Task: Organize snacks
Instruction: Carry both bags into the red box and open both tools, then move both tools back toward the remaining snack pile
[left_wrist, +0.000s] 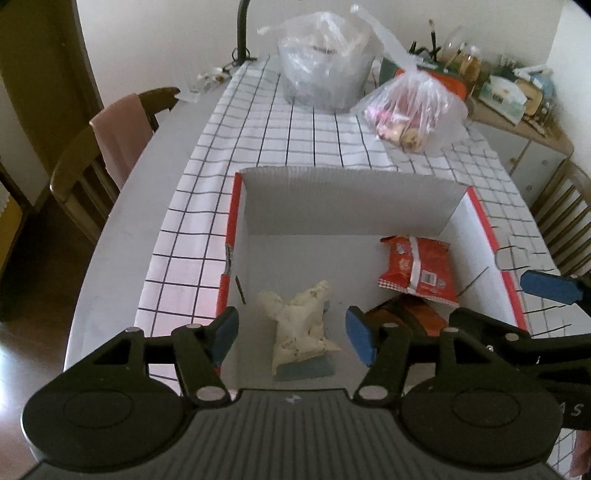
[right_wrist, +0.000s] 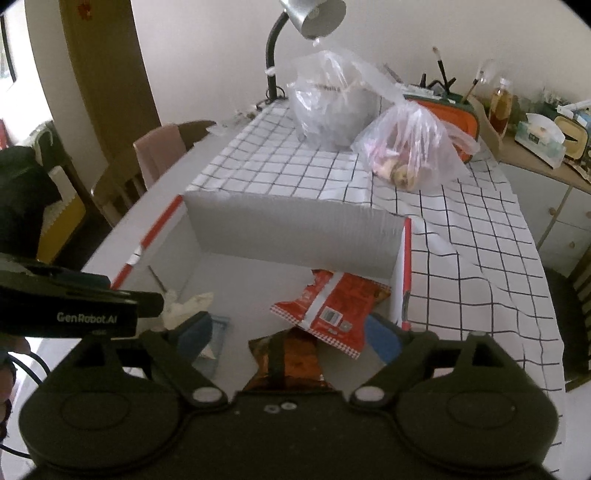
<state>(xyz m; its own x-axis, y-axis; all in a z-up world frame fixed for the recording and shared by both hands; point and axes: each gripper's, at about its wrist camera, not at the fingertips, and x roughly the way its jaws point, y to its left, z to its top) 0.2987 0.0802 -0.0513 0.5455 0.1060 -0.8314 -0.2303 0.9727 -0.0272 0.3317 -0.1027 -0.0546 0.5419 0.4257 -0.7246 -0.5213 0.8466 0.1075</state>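
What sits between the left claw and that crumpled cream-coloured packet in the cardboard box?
Nothing visible. The left gripper hangs open directly above the crumpled cream snack packet on the floor of the red-edged cardboard box. The red foil snack bag lies off to its right.

Black left gripper (left_wrist: 291, 336), blue pads (left_wrist: 360, 338), silver rivets, "GenRobot.AI" lettering

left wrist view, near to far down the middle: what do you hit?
left gripper → cream snack packet in the box → box's far flap → checked tablecloth → grey pot in a clear bag
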